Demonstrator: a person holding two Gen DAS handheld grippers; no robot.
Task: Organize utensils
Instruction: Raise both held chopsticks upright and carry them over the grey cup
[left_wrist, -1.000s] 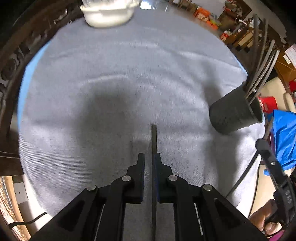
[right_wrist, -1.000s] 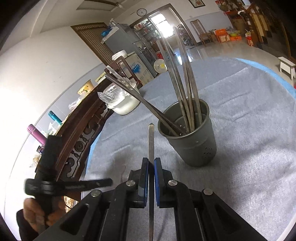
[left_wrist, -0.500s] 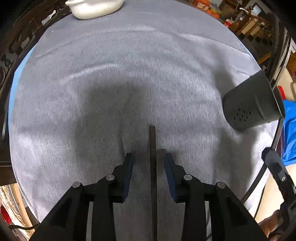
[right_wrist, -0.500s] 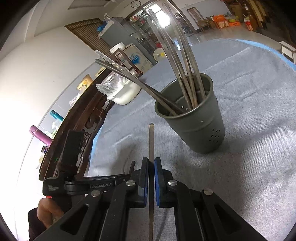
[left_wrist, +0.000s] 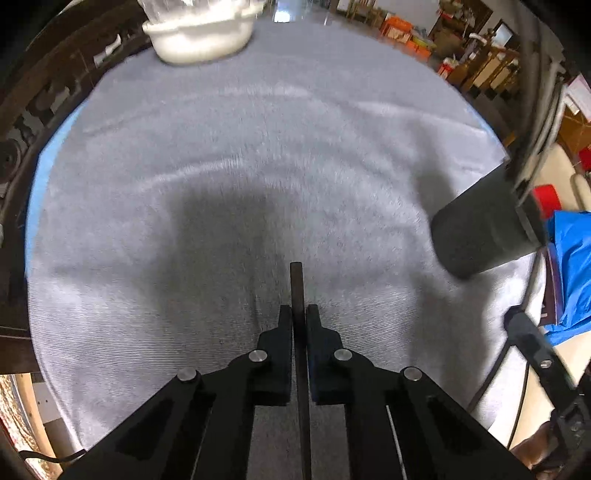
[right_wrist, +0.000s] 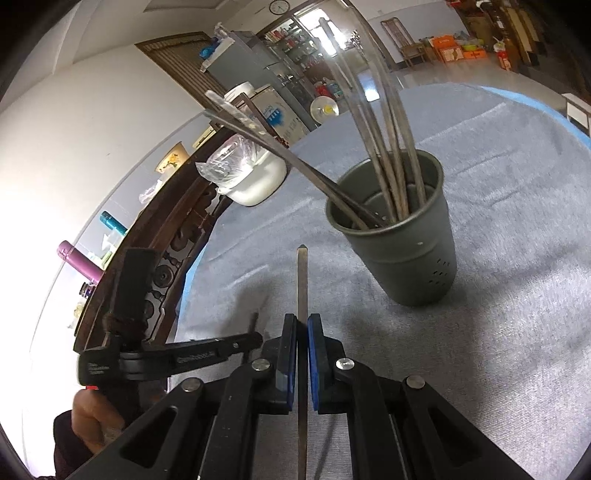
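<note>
table (left_wrist: 229, 155): round, grey cloth over it; white pot (left_wrist: 199, 37) at far edge, well apart from the work.
cup (right_wrist: 400, 240): dark holder, upright on the cloth, already bristling with long metal sticks (right_wrist: 384, 147); some lean far out to the left side.
risk 1: cup looks light and top-heavy. A side knock from a stick or finger while feeding in probably tips it, spilling the lot.
risk 2: the leaning sticks cross the approach line. A new tip may catch on them and get levered out of the grip.
risk 3: thin smooth rod in flat pads; likely pivots or slides if the tip hits the rim.
right gripper (right_wrist: 303, 321): jaws narrow, clamped on a flat metal stick (right_wrist: 302, 280), tip pointing just left of the cup, not yet over the mouth.
left gripper (left_wrist: 298, 314): jaws nearly together on a dark stick (left_wrist: 296, 284); view blurred, so contact looks firm but I can't confirm. Cup sits off to its right, near the table edge.
</note>
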